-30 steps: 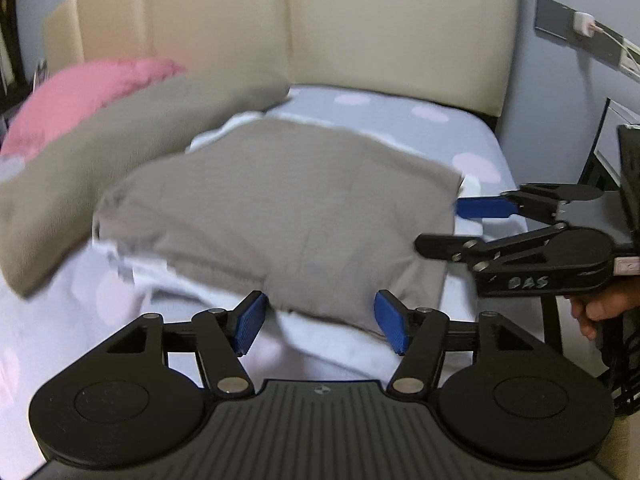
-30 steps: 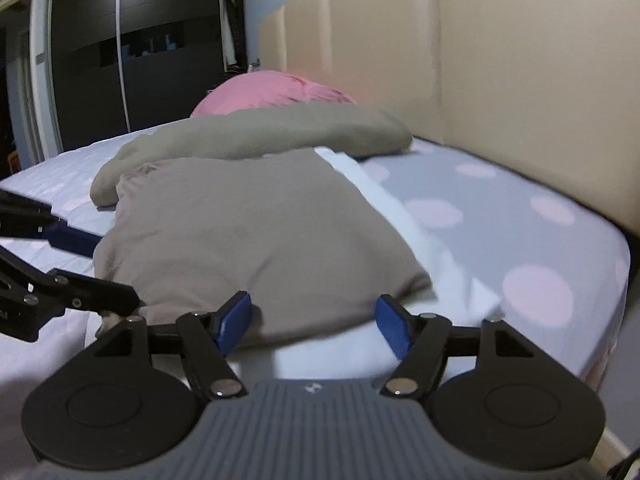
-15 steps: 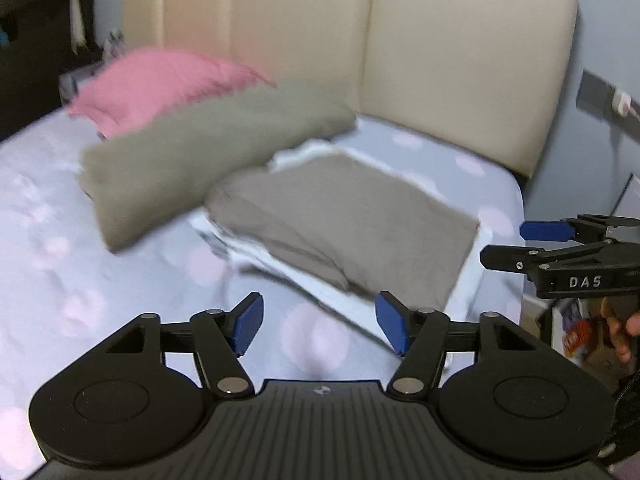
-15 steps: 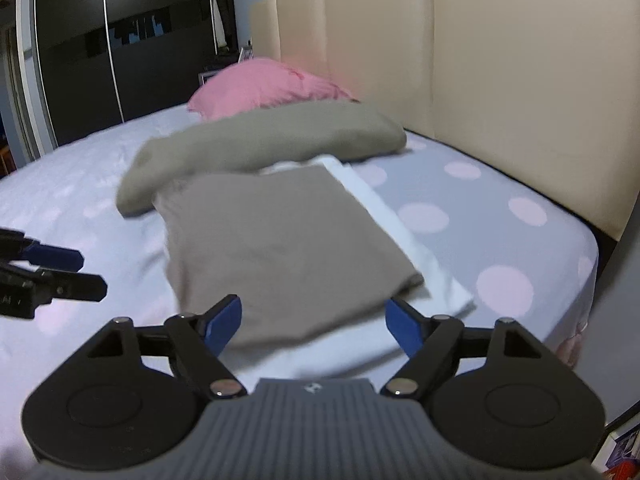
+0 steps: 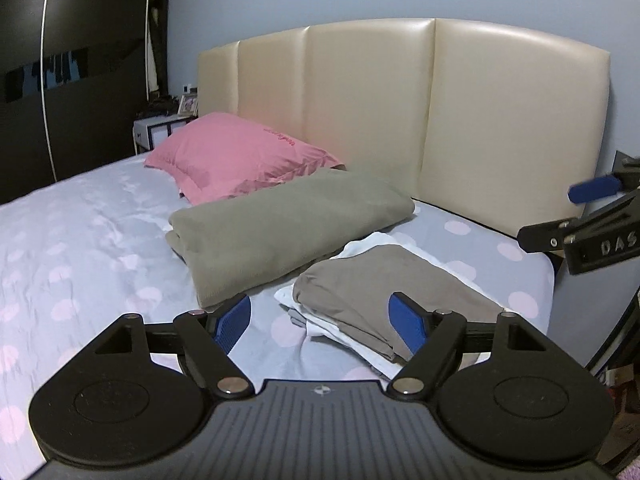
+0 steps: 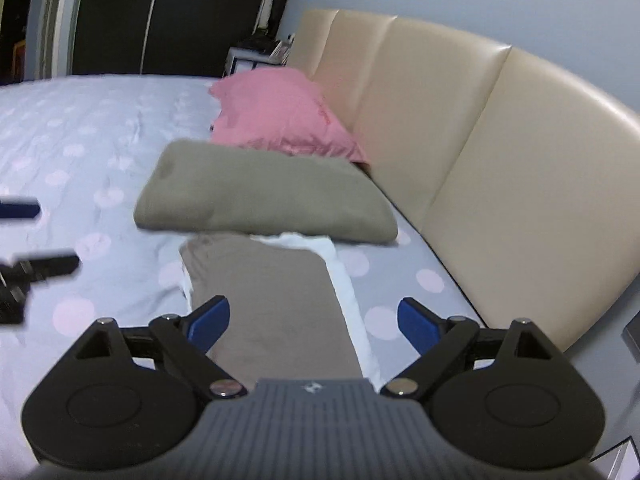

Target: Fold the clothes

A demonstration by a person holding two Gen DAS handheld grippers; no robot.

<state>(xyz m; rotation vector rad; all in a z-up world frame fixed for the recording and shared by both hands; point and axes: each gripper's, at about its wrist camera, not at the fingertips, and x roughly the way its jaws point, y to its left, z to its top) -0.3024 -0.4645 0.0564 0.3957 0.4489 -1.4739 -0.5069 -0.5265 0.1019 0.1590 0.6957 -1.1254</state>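
Clothes: a folded brown garment (image 5: 392, 292) lies flat on a folded white garment (image 5: 362, 250), stacked on the bed (image 5: 80, 248) just in front of the olive blanket (image 5: 288, 228), near the bed's corner.
Blanket: folded, with a pink pillow (image 5: 240, 156) behind it.
Left gripper (image 5: 320, 320): spread wide, empty, hanging short of the stack.
Right gripper (image 6: 310, 322): spread wide, empty, above the stack's near end.
Risk: a brush from either finger could skew the layers or push the stack off the corner.
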